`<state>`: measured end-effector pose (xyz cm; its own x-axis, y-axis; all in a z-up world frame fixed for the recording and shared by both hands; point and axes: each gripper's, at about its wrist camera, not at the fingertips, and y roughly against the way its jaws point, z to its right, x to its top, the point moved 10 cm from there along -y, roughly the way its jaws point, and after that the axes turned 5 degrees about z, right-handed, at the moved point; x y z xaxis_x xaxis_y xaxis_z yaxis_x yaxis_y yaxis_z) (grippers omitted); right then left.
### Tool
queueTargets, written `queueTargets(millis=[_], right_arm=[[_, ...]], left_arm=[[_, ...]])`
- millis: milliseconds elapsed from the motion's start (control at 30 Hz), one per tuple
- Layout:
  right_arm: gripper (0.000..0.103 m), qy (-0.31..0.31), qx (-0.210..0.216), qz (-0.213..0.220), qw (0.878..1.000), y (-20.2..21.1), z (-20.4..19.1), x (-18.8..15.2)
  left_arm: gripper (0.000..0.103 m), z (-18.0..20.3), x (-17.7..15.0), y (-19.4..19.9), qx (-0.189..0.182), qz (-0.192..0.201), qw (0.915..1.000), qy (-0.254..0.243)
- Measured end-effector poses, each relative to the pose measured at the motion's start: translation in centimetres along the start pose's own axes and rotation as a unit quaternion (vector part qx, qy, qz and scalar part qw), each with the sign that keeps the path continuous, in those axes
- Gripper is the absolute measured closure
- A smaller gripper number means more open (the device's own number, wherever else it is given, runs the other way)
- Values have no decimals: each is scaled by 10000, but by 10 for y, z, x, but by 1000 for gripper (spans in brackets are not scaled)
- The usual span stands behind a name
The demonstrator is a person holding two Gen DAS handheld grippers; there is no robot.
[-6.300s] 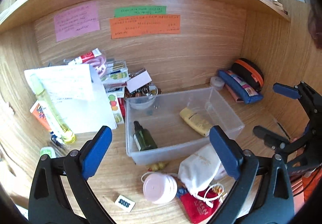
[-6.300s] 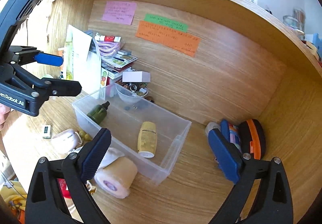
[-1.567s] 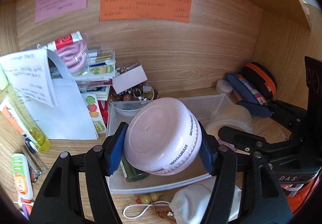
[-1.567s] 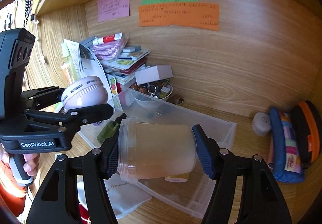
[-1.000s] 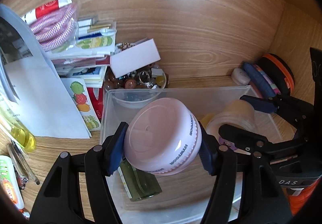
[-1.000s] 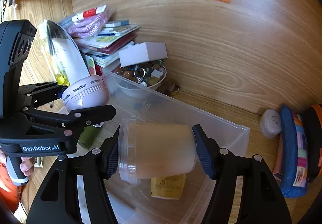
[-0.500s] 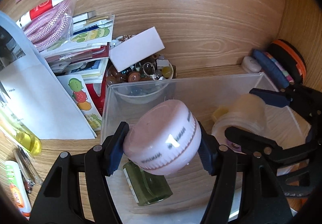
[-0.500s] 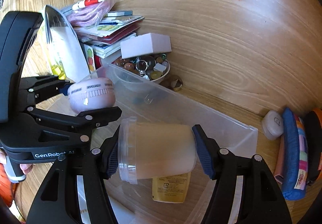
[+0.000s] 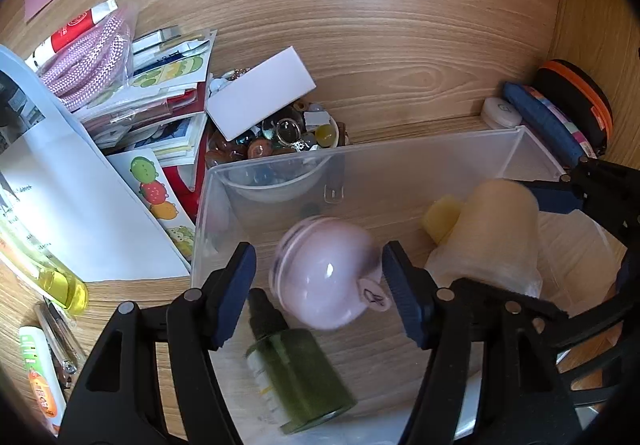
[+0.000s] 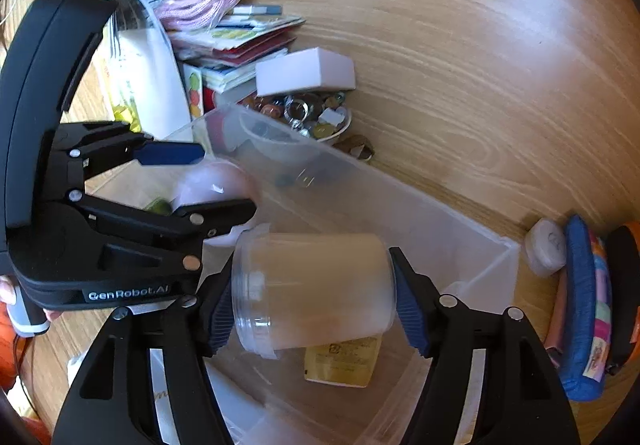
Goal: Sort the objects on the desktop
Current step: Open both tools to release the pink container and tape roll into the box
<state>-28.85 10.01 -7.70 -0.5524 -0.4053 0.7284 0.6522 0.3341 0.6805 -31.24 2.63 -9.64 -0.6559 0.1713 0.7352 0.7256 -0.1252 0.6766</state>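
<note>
A clear plastic bin (image 9: 400,153) stands on the wooden desk and also shows in the right wrist view (image 10: 460,221). My left gripper (image 9: 320,285) is open over the bin; the round pink case (image 9: 326,271) is blurred and loose between its fingers, above a green bottle (image 9: 296,377). From the right wrist view the case (image 10: 212,185) sits by the left fingers. My right gripper (image 10: 310,299) is shut on a frosted beige jar (image 10: 316,289), held sideways over the bin above a yellow tube (image 10: 340,361). The jar also shows in the left wrist view (image 9: 496,233).
A bowl of beads (image 9: 276,141) with a white box (image 9: 260,97) on it stands behind the bin. Books, papers and a pink cord (image 9: 88,45) pile up at the left. A blue pencil case (image 10: 584,305), an orange-trimmed pouch (image 9: 576,101) and a white puck (image 10: 544,245) lie at the right.
My left gripper has opened and the pink case has come free, tipping down into the bin. Both grippers have moved lower and further over the bin. The right gripper still holds the jar.
</note>
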Motion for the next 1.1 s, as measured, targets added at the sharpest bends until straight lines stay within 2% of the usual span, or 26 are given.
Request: queueTargets(millis=[233,333,533,633,1100], right_arm=[[36,23,7,18,10000,0,-2,0],[35,69,0,36,10000,2,-2,1],[24,135,-26,162,9998,13,-1,6],[23,149,-21,221,9996,21,-2,10],[22,173,-328,450,9983,70,-7,12]], left_arm=[[34,-3,0,3,8,34,10000,56],[32,-3,-1,6,-100,31,9999,135],[25,-7,2,19,-191,200,9993,250],[24,-9,5,25,-263,272,9987,343],[24,-13,12,64,-163,568,9974,423]])
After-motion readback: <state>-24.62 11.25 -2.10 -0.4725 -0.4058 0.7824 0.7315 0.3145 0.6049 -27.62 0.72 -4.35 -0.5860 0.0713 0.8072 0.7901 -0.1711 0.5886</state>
